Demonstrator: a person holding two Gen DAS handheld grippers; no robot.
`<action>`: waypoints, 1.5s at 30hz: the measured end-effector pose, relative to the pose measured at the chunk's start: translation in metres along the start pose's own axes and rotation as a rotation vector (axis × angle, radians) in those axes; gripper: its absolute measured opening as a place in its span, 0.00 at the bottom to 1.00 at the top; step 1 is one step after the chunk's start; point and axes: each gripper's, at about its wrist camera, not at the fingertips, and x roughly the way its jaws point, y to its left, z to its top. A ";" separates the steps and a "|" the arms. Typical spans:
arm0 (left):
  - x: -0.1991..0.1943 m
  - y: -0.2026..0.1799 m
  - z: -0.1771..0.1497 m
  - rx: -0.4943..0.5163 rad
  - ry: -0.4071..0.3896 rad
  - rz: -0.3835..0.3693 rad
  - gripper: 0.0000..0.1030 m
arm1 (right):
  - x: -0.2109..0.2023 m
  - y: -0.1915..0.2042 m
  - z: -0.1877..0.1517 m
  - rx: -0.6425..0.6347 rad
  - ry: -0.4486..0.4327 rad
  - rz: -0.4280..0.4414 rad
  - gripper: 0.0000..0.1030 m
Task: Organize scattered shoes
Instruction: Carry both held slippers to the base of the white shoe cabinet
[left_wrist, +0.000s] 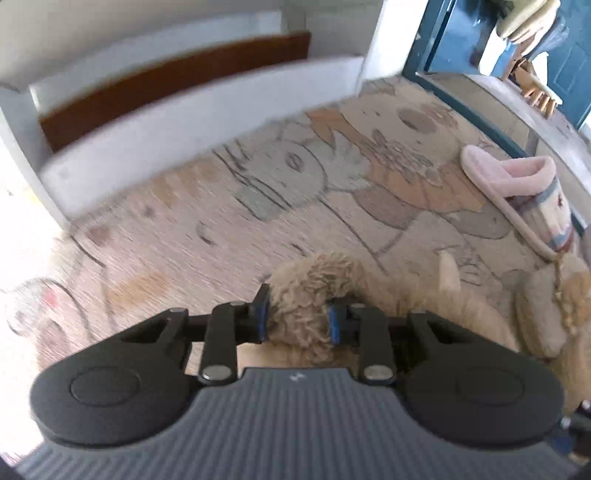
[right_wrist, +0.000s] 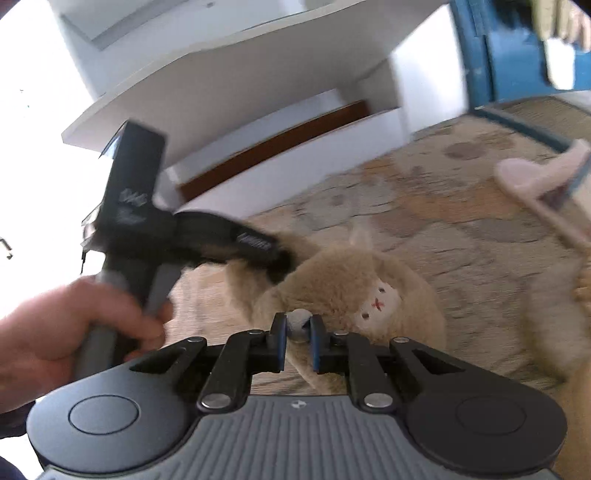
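Observation:
A tan fluffy slipper with a small stitched animal face lies on the patterned rug. My right gripper is shut on a small pale tuft at its front. My left gripper is shut on the slipper's shaggy rim. In the right wrist view the left gripper is blurred, held by a hand, and reaches the same slipper's far side. A pink slipper lies on the rug to the right, also seen as the pink slipper. A second tan fluffy slipper lies at the right edge.
A low white shelf with a brown board stands at the far side of the rug. A blue door frame and a doorway are at the back right. The rug between the shelf and the slippers is bare.

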 end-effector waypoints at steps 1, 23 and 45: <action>0.000 0.005 0.000 0.011 -0.005 0.013 0.26 | 0.004 0.005 -0.001 0.000 0.008 0.016 0.13; 0.004 0.032 0.005 0.090 -0.077 0.120 0.24 | 0.030 0.025 -0.012 -0.054 0.001 -0.049 0.51; -0.009 0.046 -0.003 0.085 -0.125 0.127 0.22 | 0.072 0.005 -0.013 -0.098 0.072 -0.019 0.20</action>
